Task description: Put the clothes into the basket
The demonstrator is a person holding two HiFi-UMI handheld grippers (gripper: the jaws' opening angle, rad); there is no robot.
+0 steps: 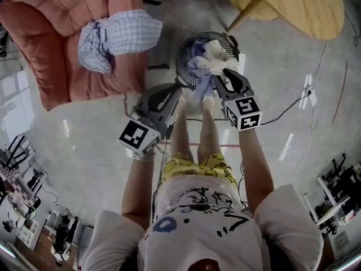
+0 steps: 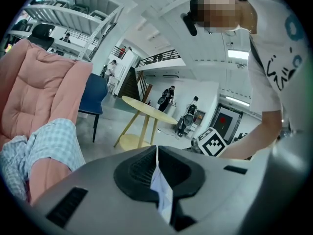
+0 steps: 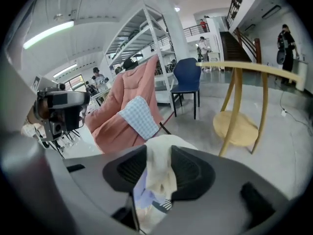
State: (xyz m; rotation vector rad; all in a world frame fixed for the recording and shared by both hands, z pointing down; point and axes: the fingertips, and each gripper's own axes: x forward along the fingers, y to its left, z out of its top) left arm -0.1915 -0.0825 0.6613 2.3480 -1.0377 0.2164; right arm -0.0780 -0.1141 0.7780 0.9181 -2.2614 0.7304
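Note:
A dark mesh basket (image 1: 185, 52) stands on the floor in front of me, with cream and pale blue clothes (image 1: 217, 54) piled in it. My left gripper (image 1: 181, 96) is at the basket's near left rim and is shut on a thin fold of pale blue cloth (image 2: 160, 187). My right gripper (image 1: 218, 79) reaches over the basket's near edge, its jaws closed on a cream garment (image 3: 159, 168) that bulges up between them. A blue checked garment (image 1: 117, 34) lies on the pink padded chair (image 1: 48, 16), apart from both grippers.
A round yellow table (image 1: 299, 1) stands at the back right, close to the basket. A blue chair (image 3: 188, 77) stands behind the pink one. A cable (image 1: 282, 109) runs over the grey floor on the right. The person's bare legs are just below the grippers.

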